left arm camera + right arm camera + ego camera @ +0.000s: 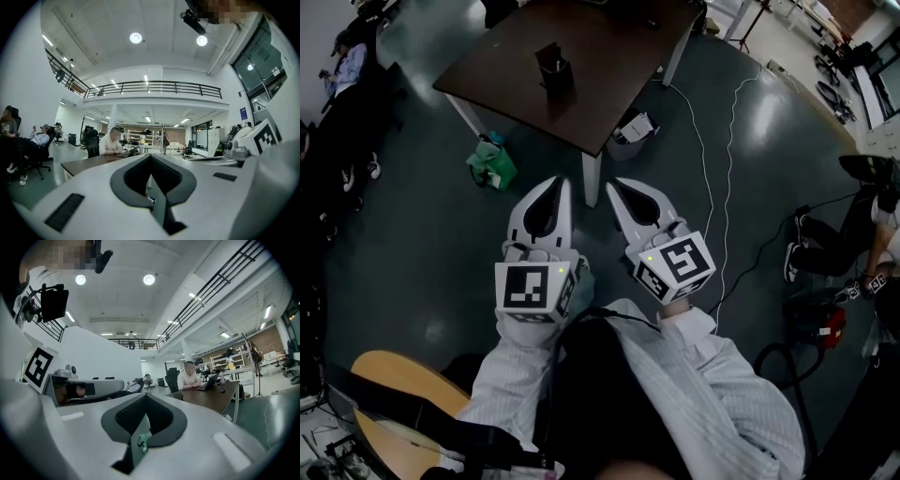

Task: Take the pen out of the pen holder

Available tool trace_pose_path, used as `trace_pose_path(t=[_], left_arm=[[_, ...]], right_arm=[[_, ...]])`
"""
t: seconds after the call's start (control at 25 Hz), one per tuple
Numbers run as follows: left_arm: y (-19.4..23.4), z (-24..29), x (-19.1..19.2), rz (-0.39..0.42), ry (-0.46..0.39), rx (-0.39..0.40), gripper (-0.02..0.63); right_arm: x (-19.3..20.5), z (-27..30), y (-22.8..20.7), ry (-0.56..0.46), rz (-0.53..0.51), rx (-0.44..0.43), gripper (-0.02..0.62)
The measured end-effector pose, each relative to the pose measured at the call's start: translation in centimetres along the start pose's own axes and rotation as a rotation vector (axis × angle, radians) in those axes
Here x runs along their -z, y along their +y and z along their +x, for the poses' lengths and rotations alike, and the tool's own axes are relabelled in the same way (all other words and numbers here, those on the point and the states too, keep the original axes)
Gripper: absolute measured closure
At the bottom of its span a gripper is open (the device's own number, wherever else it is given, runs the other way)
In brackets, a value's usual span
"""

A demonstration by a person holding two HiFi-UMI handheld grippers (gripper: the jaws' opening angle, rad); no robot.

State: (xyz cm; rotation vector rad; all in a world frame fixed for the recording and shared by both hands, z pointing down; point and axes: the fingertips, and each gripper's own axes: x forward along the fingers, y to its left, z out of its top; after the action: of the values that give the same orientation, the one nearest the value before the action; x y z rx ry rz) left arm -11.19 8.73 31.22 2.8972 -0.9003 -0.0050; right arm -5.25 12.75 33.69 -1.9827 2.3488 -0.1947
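A black pen holder (553,67) stands on the dark brown table (609,84) at the top of the head view. It is too small and dark to tell a pen in it. My left gripper (565,184) and right gripper (612,185) are held side by side over the floor, short of the table's near corner and pointing toward it. Both are shut with nothing between the jaws. In the left gripper view the left gripper (151,155) points level at the table (89,163). The right gripper (146,395) faces the table (211,397) too. Neither gripper view shows the holder.
A white table leg (592,178) stands just ahead of the gripper tips. A green bag (492,164) and a white bin (633,129) sit on the floor by the table. White cables (712,187) cross the floor at right. A person (862,234) sits far right.
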Motion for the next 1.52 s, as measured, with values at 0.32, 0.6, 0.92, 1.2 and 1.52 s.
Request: trace_pose_path(t=[0.32, 0.6, 0.92, 1.2, 1.52], left_arm=[[6.7, 9.9, -0.6, 0.003, 0.013, 0.023, 0.601], [11.0, 18.3, 2.5, -0.015, 0.056, -0.028, 0.601], [16.8, 30.3, 4.6, -0.035, 0.089, -0.279, 0.601], [19.4, 38.2, 4.0, -0.102, 0.097, -0.522, 0.601], [21.9, 44.2, 5.3, -0.097, 0.193, -0.684, 0.6]], right_arm=[[-1.2, 10.0, -6.1, -0.002, 0.007, 0.047, 0.592], [1.8, 17.3, -13.0, 0.062, 0.047, 0.014, 0.592], [2.4, 27.5, -22.5, 0.187, -0.041, -0.202, 0.592], [1.2, 32.9, -29.1, 0.281, -0.063, -0.438, 0.592], [1.0, 37.1, -34.0, 0.355, -0.03, -0.586, 0.592]])
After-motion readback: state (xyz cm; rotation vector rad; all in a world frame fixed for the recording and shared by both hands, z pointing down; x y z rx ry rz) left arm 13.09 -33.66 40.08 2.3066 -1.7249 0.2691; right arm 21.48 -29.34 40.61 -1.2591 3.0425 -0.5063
